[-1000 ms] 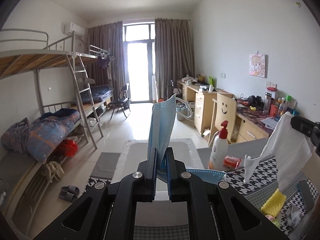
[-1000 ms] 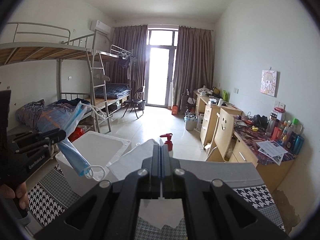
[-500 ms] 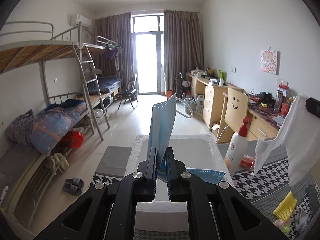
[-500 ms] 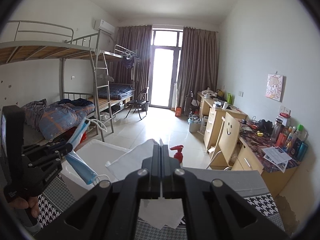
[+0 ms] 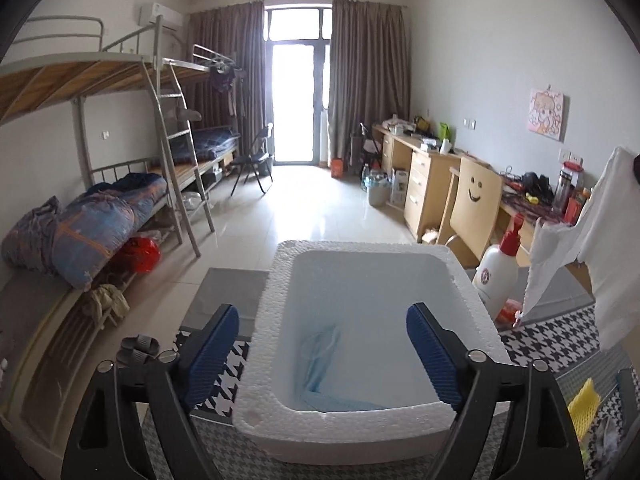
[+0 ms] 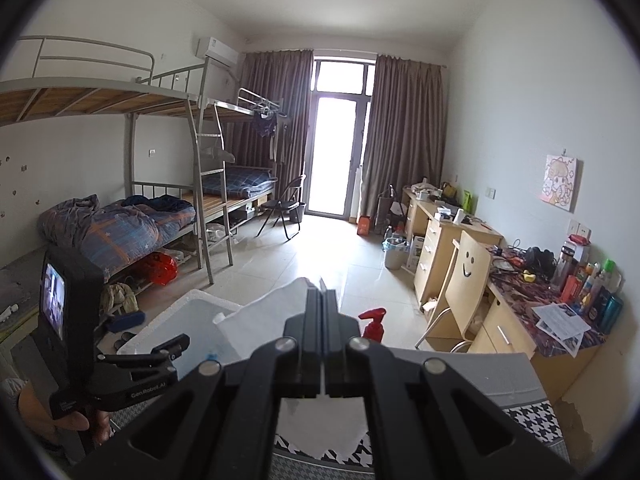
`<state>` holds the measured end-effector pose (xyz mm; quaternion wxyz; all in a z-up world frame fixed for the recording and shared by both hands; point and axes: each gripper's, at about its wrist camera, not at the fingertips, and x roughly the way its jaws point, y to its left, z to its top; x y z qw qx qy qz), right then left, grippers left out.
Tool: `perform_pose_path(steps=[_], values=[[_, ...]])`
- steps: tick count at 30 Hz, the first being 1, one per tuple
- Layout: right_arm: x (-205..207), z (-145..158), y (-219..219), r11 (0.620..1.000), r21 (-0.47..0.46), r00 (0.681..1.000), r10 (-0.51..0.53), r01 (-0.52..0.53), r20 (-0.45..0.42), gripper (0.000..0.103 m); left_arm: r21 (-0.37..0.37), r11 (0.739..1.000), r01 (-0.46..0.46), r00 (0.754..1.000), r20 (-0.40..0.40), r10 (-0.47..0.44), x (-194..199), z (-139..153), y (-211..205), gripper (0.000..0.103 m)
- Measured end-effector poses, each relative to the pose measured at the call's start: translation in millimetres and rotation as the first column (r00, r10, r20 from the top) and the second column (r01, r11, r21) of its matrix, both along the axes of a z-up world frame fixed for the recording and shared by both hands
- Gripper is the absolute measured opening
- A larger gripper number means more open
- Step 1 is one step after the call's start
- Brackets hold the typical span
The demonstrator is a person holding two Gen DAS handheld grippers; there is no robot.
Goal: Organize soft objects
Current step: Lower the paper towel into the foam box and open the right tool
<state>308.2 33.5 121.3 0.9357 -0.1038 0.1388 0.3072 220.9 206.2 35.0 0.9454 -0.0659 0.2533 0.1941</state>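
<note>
The blue face mask (image 5: 320, 364), clamped upright in the left tongs (image 5: 324, 344) a second ago, now lies inside the white foam box (image 5: 360, 416); those tongs have just been opening and stand wide apart over the box, their blue pads (image 5: 210, 350) on either side, nothing between them. The right tongs (image 6: 322, 344), pressed together on a white tissue (image 6: 272, 316), have drifted nearer the box, the sheet hanging over its far corner. In the left view the tissue hangs at the right edge, in front of a white pump bottle (image 5: 496, 276) with a red top that stands just beside the box on the houndstooth-patterned surface (image 5: 552, 340). A yellow sponge-like piece (image 5: 584, 404) lies at the surface's near right. A hand (image 6: 68, 420) grips the left tool's handle at the lower left of the right view. Behind, a bunk bed (image 5: 120, 200) lines the left wall, and a wooden chair (image 5: 476, 208) with a drawn smile stands at the cluttered desk (image 6: 552, 304).
</note>
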Motion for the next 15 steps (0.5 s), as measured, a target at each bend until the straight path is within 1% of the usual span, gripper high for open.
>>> perform_pose_path(steps=[2, 5, 9, 15], values=[[0, 0, 4, 1.0, -0.004, 1.0, 0.005, -0.005, -0.002, 0.002, 0.008, 1.0, -0.019, 1.0, 0.024, 0.019, -5, 3, 2, 0.1], [1, 3, 10, 1.0, -0.004, 1.0, 0.016, -0.016, 0.002, 0.002, 0.021, 0.999, -0.034, 0.998, 0.049, 0.033, -15, 8, 4, 0.1], [0, 5, 19, 0.999, -0.003, 0.999, 0.036, -0.036, 0.001, 0.002, 0.038, 0.999, -0.036, 0.997, 0.062, 0.034, -24, 11, 2, 0.101], [-2, 6, 34, 0.997, -0.008, 0.997, 0.082, -0.082, -0.012, 0.002, 0.032, 0.997, -0.067, 0.995, 0.077, 0.065, -36, 11, 10, 0.101]])
